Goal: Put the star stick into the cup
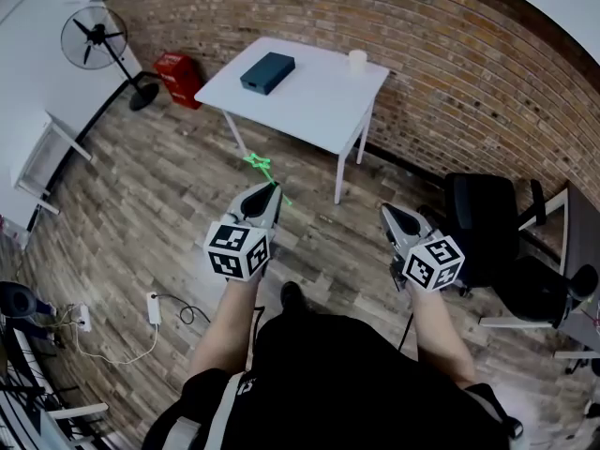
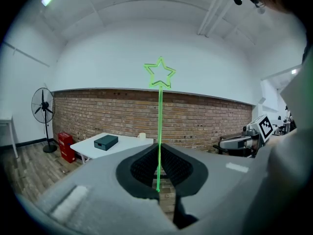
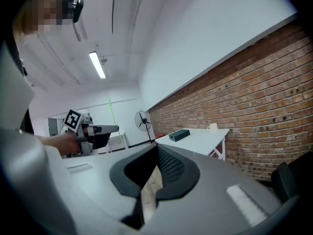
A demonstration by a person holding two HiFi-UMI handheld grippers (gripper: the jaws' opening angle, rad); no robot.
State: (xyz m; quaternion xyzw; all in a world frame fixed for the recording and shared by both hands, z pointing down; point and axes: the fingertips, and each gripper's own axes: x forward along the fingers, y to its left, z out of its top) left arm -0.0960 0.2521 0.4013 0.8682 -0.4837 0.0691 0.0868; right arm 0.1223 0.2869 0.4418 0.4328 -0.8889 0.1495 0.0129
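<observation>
Now our left gripper (image 1: 270, 191) is clamped on the end of the star stick (image 2: 160, 121), just short of the table (image 1: 309, 101). The cup (image 1: 357, 61) stands on the table's far corner, and our right gripper (image 1: 388, 212) is closed and empty

A box (image 1: 267, 72) and a cup (image 1: 357, 61) on a table (image 1: 309, 101) by the wall (image 1: 450, 54); fan (image 1: 98, 40) and crate (image 1: 180, 78) to its left, chair (image 1: 487, 242) to its right.

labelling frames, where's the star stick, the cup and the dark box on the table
star stick (image 2: 160, 116), left gripper view, on its shaft
cup (image 1: 357, 61), head view, on its side
dark box (image 1: 267, 72), head view, on its top
</observation>
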